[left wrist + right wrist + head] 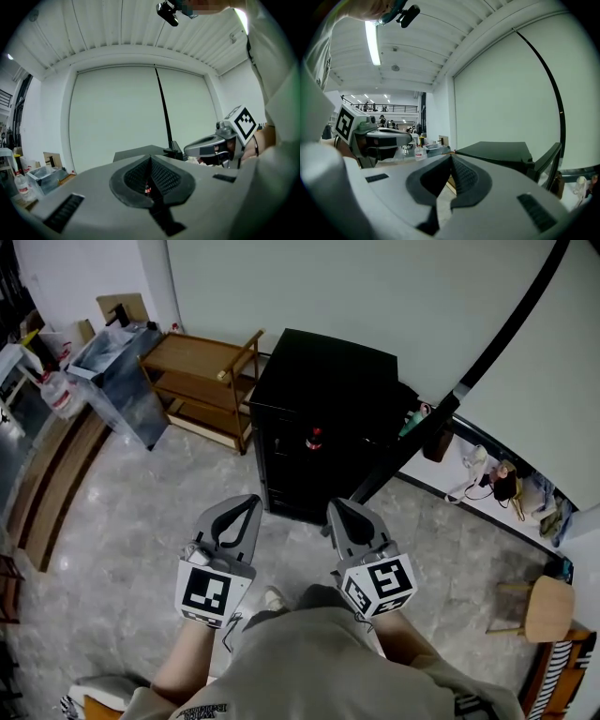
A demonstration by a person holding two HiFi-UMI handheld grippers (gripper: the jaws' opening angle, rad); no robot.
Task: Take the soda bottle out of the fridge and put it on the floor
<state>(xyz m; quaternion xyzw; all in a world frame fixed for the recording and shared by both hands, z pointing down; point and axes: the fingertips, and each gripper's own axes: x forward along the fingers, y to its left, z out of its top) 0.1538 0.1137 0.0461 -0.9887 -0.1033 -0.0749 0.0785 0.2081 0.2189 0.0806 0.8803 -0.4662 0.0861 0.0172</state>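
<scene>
A black fridge (323, 390) stands against the pale wall, and its door (403, 451) hangs open at its right. Inside, the soda bottle (314, 439) shows a red cap and label. Both grippers are side by side in front of the fridge, short of it and pointing at it. My left gripper (251, 502) is shut with nothing in it; in the left gripper view a speck of the red bottle (147, 189) shows past its jaws (151, 159). My right gripper (337, 507) is also shut and empty, and in its own view the fridge top (501, 150) lies ahead of it (451, 157).
A wooden shelf unit (202, 381) stands left of the fridge, with a clear plastic bin (117, 371) and a water bottle (56, 395) further left. A wooden stool (548, 606) is at the right. Bags and clutter (506, 484) line the right wall. The floor is grey stone.
</scene>
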